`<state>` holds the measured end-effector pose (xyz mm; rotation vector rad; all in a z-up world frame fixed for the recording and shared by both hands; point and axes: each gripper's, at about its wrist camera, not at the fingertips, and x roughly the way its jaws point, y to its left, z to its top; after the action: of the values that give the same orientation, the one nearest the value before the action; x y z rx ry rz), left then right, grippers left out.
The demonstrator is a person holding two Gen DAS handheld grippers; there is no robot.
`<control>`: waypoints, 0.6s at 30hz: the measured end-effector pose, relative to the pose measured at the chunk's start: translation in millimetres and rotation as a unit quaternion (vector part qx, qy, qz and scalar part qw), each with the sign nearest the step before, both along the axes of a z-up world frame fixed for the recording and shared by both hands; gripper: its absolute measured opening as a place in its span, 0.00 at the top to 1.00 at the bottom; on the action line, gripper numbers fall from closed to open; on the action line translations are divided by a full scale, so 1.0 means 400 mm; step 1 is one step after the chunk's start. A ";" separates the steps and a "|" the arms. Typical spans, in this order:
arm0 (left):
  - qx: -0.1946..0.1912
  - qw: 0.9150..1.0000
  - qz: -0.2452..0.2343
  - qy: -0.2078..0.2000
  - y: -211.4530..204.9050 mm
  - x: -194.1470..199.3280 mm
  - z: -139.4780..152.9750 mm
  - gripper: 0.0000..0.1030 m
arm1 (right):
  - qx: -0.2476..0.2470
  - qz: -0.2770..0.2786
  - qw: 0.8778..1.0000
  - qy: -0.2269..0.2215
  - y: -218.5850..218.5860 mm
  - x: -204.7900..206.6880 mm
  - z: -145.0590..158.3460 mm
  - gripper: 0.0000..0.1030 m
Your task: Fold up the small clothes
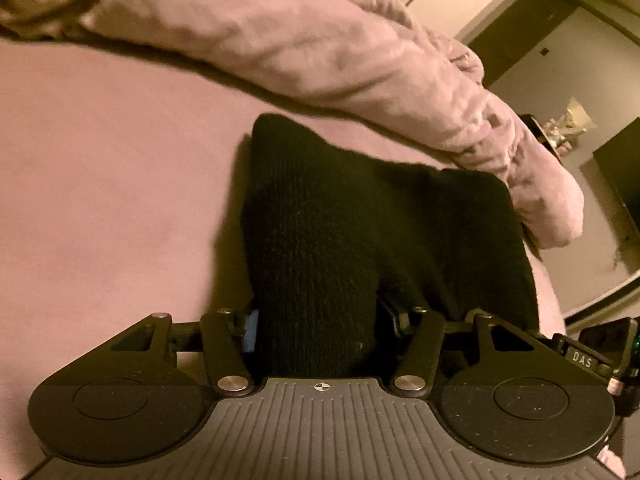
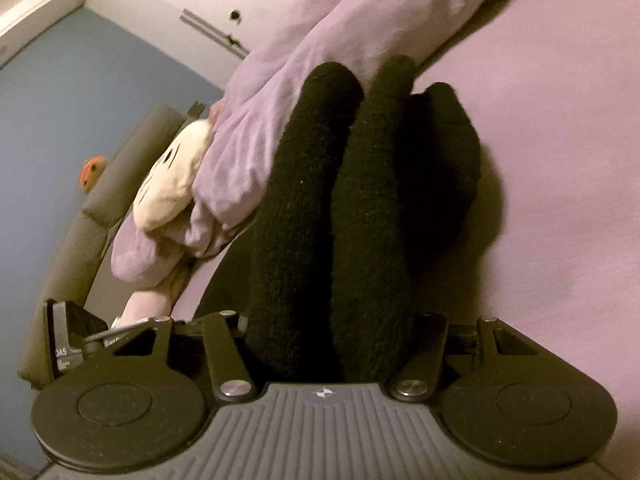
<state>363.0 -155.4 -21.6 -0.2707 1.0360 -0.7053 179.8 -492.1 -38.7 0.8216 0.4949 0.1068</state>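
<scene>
Your left claw is clamped on a black knit garment, w/ the fabric bunched thick between the blue-padded fingers and filling the whole gap, so the tips themselves are hidden. From that grip the cloth runs fwd and spreads out over the pink bed sheet, one pointed corner reaching toward the rumpled pink duvet that lies along the far side. Right edge of the garment sits just beside the duvet's rolled end. Your right claw is likewise closed on the same black knit, seen here as two thick rolls or folds side by side going away from the cam, plus a third darker lobe on the right resting on the sheet. Can't tell if it's one piece or more than one. Far ends of the rolls touch or overlap the lilac duvet. Left of the duvet in the right wrist view there's a cream plush toy w/ dark face marks, tucked partly under the duvet edge, and beyond it a blue wall. Part of the other gripper's body shows at the lower left edge there.
</scene>
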 end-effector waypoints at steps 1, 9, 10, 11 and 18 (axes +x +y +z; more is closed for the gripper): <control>0.004 1.000 0.004 -0.009 0.021 -0.004 0.010 0.42 | 0.000 0.009 1.000 -0.001 0.017 0.011 0.003 0.46; 0.043 0.997 0.059 -0.032 0.196 -0.027 0.005 0.41 | -0.043 0.035 0.998 0.010 0.144 0.105 0.002 0.40; 0.042 0.997 0.064 -0.030 0.212 -0.032 -0.002 0.40 | -0.052 0.029 0.998 0.014 0.150 0.102 0.003 0.35; 0.037 0.997 0.065 -0.035 0.228 -0.043 0.003 0.40 | -0.065 0.022 0.997 0.023 0.153 0.094 0.004 0.33; 0.076 0.983 0.086 -0.145 0.272 -0.153 0.102 0.25 | -0.259 -0.103 0.960 0.014 0.231 -0.059 0.119 0.26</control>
<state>301.8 -46.6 19.0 -0.1177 0.7723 -0.4887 156.1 -399.8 9.0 0.3553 0.4332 -0.2206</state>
